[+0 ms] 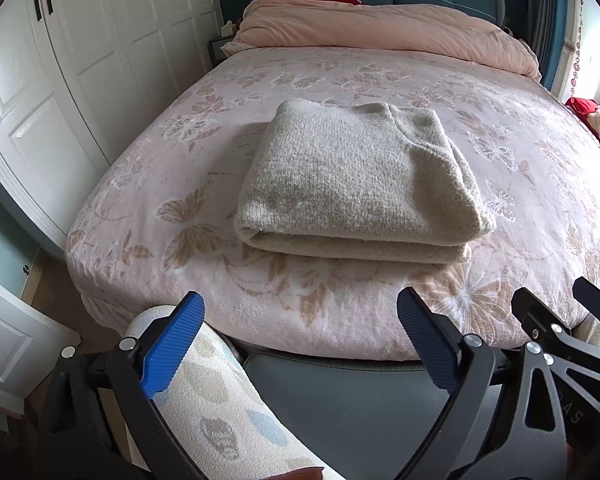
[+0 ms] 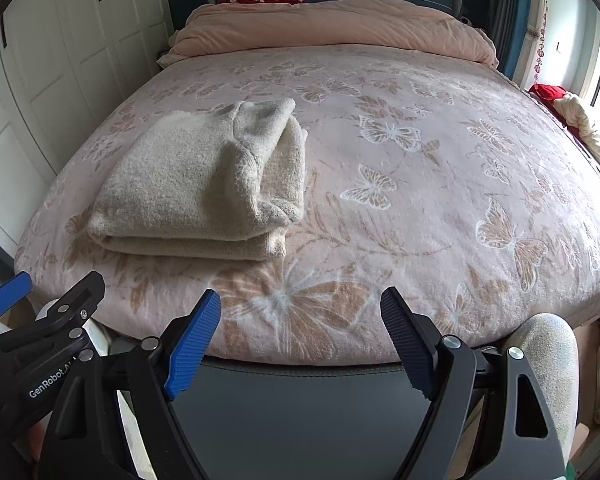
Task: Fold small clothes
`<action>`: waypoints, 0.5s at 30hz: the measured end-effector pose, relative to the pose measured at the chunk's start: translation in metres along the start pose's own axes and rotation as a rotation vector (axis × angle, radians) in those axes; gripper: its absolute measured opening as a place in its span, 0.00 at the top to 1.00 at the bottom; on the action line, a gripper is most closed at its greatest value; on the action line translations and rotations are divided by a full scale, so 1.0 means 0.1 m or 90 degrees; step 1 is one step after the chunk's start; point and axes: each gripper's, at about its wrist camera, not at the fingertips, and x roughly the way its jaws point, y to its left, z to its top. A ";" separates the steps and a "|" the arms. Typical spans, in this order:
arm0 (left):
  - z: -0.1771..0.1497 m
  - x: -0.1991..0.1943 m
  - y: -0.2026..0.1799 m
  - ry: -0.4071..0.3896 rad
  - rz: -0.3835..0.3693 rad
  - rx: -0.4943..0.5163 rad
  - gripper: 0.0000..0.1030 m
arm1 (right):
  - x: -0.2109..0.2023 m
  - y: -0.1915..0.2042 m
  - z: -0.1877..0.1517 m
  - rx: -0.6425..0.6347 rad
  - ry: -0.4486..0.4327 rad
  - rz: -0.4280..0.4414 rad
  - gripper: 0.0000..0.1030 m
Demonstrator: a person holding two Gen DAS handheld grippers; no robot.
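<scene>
Folded knit sweater [image 1: 356,184]: pale beige, faintly mottled grey. Plush bedspread [image 2: 440,184]: pink with tan and white butterfly pattern. Bunched quilt [image 1: 380,28]: plain peach. Paneled wardrobe doors [image 1: 80,48]: white with black handles. Ribbed gripper pads [image 2: 194,344]: blue on black frames.

bed [image 2: 440,184] open, sweater [image 2: 196,184] left — duvet [image 2: 332,24] behind

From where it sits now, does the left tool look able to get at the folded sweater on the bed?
Probably yes. The left tool is open and empty, pointing at the folded sweater, with only bare bedspread between them. The right tool is beside it, not in the path.
</scene>
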 end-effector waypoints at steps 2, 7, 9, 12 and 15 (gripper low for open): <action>0.00 0.00 0.00 0.001 0.001 0.000 0.08 | 0.00 0.00 0.00 -0.002 -0.001 0.000 0.23; 0.00 0.01 0.01 0.003 0.004 0.000 0.08 | 0.00 0.03 -0.01 -0.002 -0.003 -0.002 0.23; 0.00 0.01 0.01 0.003 0.004 0.002 0.09 | -0.01 0.03 -0.01 -0.001 -0.003 -0.002 0.23; 0.00 0.01 0.01 0.001 0.006 0.003 0.09 | 0.00 0.02 -0.01 -0.002 -0.003 -0.001 0.23; 0.01 0.01 0.02 -0.001 0.009 0.009 0.10 | 0.00 0.01 -0.01 -0.003 -0.002 -0.002 0.23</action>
